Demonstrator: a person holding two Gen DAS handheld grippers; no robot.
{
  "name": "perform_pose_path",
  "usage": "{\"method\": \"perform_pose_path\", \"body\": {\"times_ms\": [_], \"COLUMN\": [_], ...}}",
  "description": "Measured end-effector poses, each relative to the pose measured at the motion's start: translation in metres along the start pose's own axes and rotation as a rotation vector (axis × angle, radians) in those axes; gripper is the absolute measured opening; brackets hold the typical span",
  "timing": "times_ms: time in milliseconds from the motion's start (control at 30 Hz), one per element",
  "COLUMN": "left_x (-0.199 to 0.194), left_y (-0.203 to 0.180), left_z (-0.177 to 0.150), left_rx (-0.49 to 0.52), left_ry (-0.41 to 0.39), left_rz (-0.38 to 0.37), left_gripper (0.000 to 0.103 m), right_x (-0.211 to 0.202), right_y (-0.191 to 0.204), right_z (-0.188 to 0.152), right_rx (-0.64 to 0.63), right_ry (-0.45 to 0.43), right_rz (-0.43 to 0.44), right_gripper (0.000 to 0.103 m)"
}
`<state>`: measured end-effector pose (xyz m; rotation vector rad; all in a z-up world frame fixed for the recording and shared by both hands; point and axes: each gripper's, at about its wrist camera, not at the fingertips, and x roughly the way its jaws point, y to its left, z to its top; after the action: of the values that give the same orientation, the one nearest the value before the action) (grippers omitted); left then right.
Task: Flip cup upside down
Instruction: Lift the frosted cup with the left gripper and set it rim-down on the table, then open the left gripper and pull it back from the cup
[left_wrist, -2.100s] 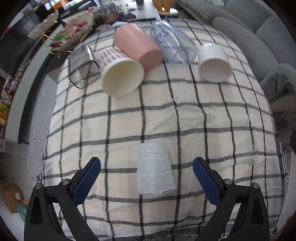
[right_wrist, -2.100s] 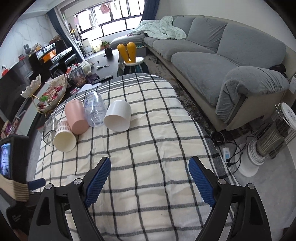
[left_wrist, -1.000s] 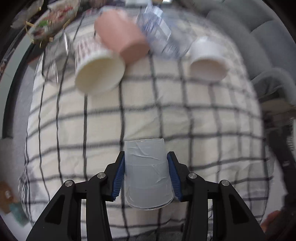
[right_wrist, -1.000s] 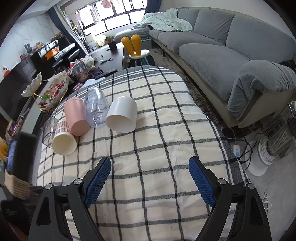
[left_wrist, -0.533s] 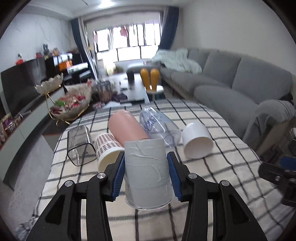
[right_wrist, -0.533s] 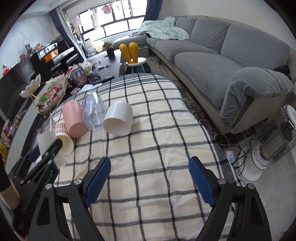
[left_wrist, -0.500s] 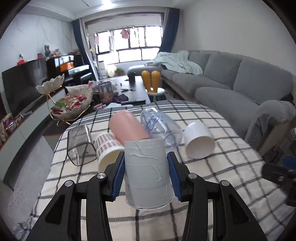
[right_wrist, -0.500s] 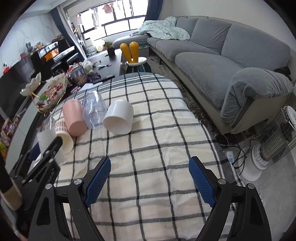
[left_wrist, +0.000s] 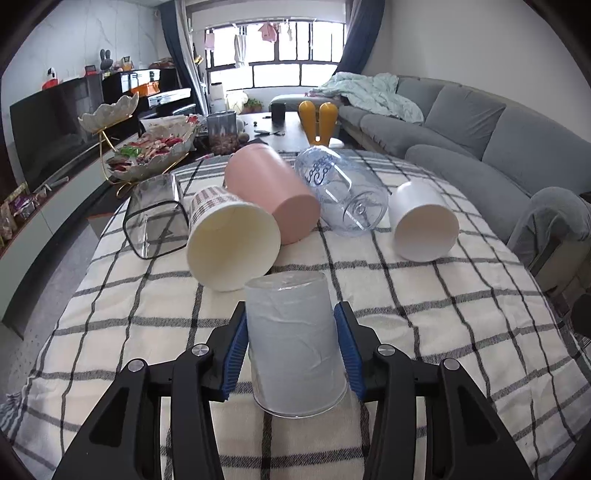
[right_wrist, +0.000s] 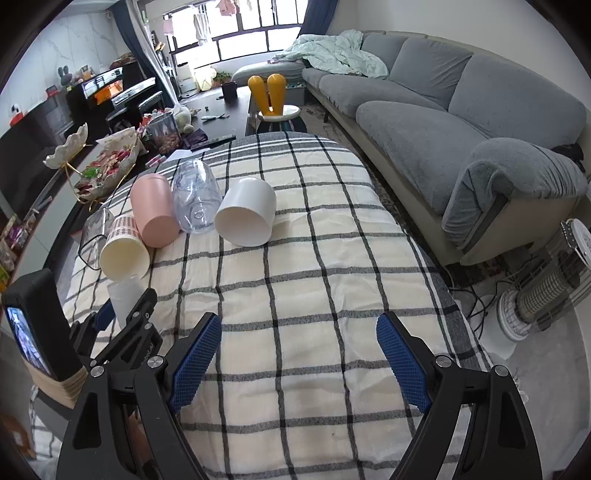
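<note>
Since two seconds earlier: cup raised from lying flat, now mouth-down, clamped by left gripper over checked surface. Right gripper gaped, idle. Step judged: placing; next calls for lowering and releasing.

Cup – frosted, wrinkly plastic.
</note>
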<state>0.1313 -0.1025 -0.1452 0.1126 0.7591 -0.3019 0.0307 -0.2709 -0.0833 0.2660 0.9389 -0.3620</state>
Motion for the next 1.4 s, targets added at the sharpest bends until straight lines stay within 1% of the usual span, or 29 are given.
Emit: {"method": "perform_pose_path", "body": {"times_ms": [67, 167, 367, 400, 433, 467, 500, 667, 733, 767, 867, 1000, 1133, 1200, 1267, 1400], "left_x": [-0.002, -0.004, -0.012, -0.013, -0.014, -0.017, -0.018, -0.033, -0.044, -0.050, -0.066, -0.089, -0.112, -0.119, -0.127, -0.143], "left_y": [0.001, 0.000, -0.001, -0.001, -0.001, -0.001, -0.001, -0.004, -0.003, -0.001, 0.007, 0.021, 0.035, 0.039, 0.046, 0.058], "left_z": [-0.006, -0.015, -0.018, -0.017, -0.017, -0.017, -0.017, -0.015, -0.013, -0.013, -0.010, -0.008, -0.011, -0.013, -0.014, -0.014], "left_rx": [-0.016, -0.013, -0.005, -0.004, -0.004, -0.002, 0.002, 0.032, 0.033, 0.027, 0.007, -0.032, -0.060, -0.067, -0.088, -0.133], "left_ry": [0.023, 0.042, 0.036, 0.035, 0.033, 0.029, 0.026, 0.009, 0.000, -0.004, 0.001, 0.013, 0.026, 0.037, 0.042, 0.045], "left_rz": [-0.005, -0.002, 0.006, 0.008, 0.009, 0.018, 0.024, 0.042, 0.048, 0.043, 0.030, 0.032, 0.053, 0.078, 0.079, 0.082], "left_gripper": [0.046, 0.046, 0.047, 0.051, 0.057, 0.061, 0.066, 0.076, 0.085, 0.087, 0.088, 0.091, 0.092, 0.092, 0.092, 0.092], "right_x": [-0.002, -0.005, -0.012, -0.013, -0.015, -0.016, -0.018, -0.030, -0.035, -0.037, -0.043, -0.051, -0.059, -0.065, -0.070, -0.083], "right_y": [-0.001, -0.002, 0.000, 0.000, -0.001, -0.001, -0.001, 0.000, 0.002, 0.003, 0.006, 0.012, 0.022, 0.027, 0.032, 0.040], "right_z": [0.000, -0.001, -0.003, -0.003, -0.003, -0.003, -0.003, -0.005, -0.005, -0.005, -0.006, -0.010, -0.014, -0.017, -0.018, -0.021], "right_rx": [0.003, 0.002, -0.007, -0.006, -0.004, -0.003, -0.004, -0.014, -0.019, -0.022, -0.027, -0.045, -0.065, -0.079, -0.089, -0.100], "right_ry": [-0.001, -0.010, -0.019, -0.021, -0.025, -0.027, -0.031, -0.056, -0.066, -0.071, -0.082, -0.101, -0.125, -0.145, -0.160, -0.204], "right_rz": [0.001, -0.002, 0.000, -0.001, 0.000, 0.000, -0.002, -0.005, -0.006, -0.005, 0.002, 0.016, 0.031, 0.036, 0.038, 0.048], "right_gripper": [0.086, 0.086, 0.086, 0.086, 0.086, 0.086, 0.086, 0.086, 0.086, 0.086, 0.086, 0.086, 0.086, 0.086, 0.086, 0.091]}}
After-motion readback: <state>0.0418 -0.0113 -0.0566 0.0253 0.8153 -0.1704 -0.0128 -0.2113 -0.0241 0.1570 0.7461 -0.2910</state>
